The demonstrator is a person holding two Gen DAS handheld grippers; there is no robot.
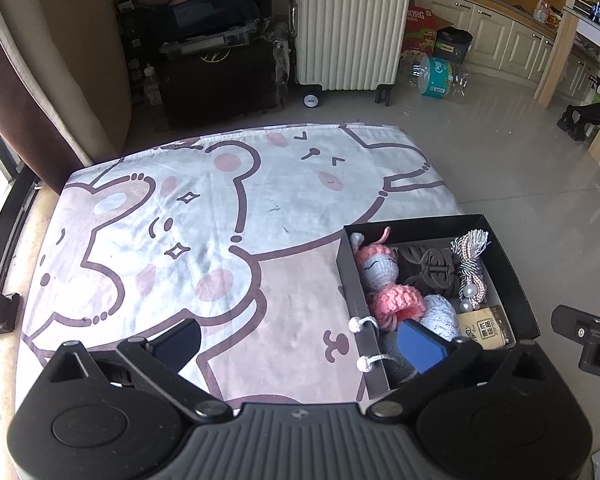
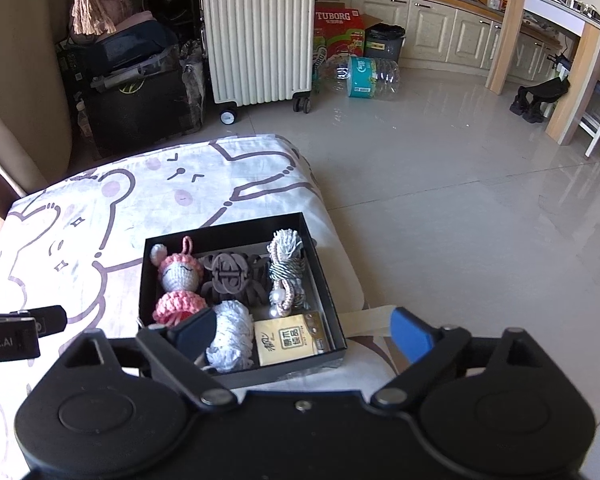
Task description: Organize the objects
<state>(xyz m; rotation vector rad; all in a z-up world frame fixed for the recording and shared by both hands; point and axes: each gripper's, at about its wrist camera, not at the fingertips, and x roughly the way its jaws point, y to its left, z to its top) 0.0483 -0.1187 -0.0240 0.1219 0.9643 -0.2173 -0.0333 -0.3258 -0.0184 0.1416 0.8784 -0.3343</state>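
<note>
Cartoon-bear printed cloth (image 2: 80, 216) covers the table, and the shallow black cardboard box (image 2: 324, 280) sits on it near the right-hand edge. Inside the box, a pink and white crocheted doll (image 2: 178, 280) lies along the left wall, a dark brown carved ornament (image 2: 228, 276) sits in the middle, a striped tasselled cord (image 2: 286, 264) lies by the right wall, and a white crocheted ball (image 2: 232, 332) and a tan paper packet (image 2: 286, 338) fill the near side. Over the box's near edge, the right gripper (image 2: 300, 332) has its jaws spread wide, holding nothing. The left gripper (image 1: 300, 344), just left of the box, is likewise wide apart and empty.
</note>
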